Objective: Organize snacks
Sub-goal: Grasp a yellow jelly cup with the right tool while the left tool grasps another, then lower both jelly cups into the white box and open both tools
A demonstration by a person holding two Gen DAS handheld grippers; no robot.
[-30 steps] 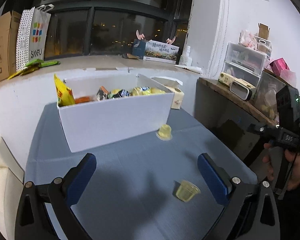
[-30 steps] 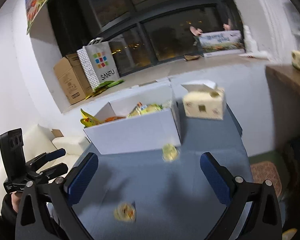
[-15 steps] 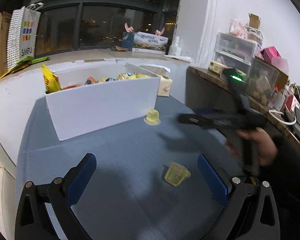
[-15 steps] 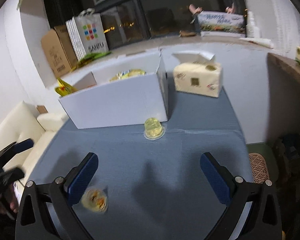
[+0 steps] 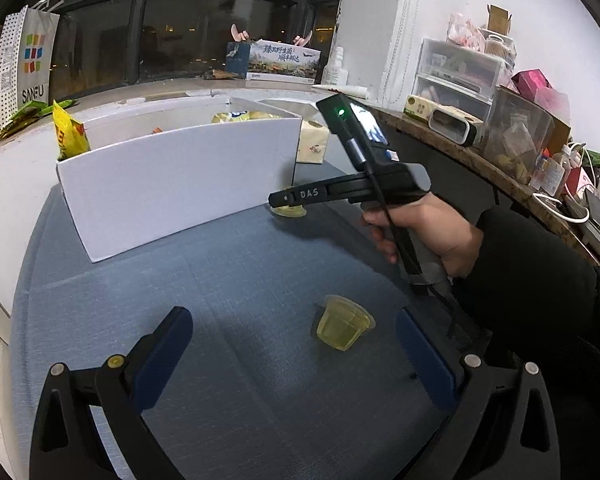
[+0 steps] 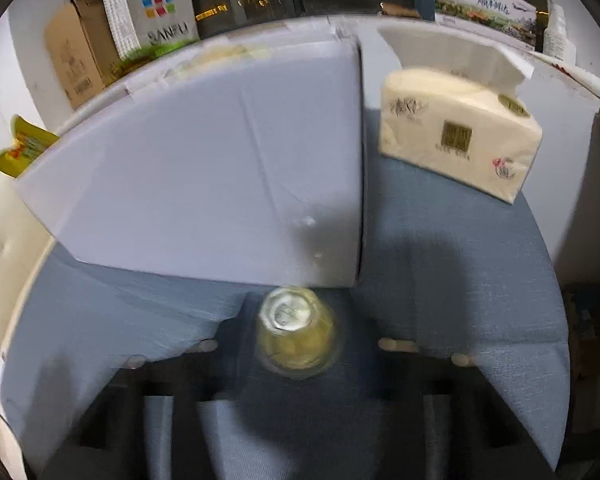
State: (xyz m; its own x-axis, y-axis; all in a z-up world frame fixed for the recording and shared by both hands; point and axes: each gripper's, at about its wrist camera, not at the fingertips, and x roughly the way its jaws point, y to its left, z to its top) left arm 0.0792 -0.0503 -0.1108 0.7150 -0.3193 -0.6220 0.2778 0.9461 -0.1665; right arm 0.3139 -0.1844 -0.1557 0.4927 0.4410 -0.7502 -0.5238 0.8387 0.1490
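A white box [image 5: 180, 176] holding snack packs stands at the back of the blue-grey table [image 5: 228, 280]. One yellow jelly cup [image 5: 342, 326] lies tilted on the cloth between the fingers of my open, empty left gripper [image 5: 294, 342]. A second jelly cup [image 6: 296, 330] stands upside down by the box's front right corner. My right gripper [image 5: 290, 198] reaches over it in the left wrist view. In the blurred right wrist view its fingers [image 6: 172, 364] sit either side of the cup, apart from it.
A cream tissue pack [image 6: 456, 136] stands right of the box [image 6: 204, 176]. A yellow snack bag [image 5: 68, 136] sticks up from the box's left end. A wooden shelf [image 5: 480, 160] with bins runs along the right. A window ledge with a paper bag [image 5: 24, 60] lies behind.
My right gripper has swung in from the right and dropped low over the jelly cup by the box. My left gripper has moved slightly closer to the near cup.
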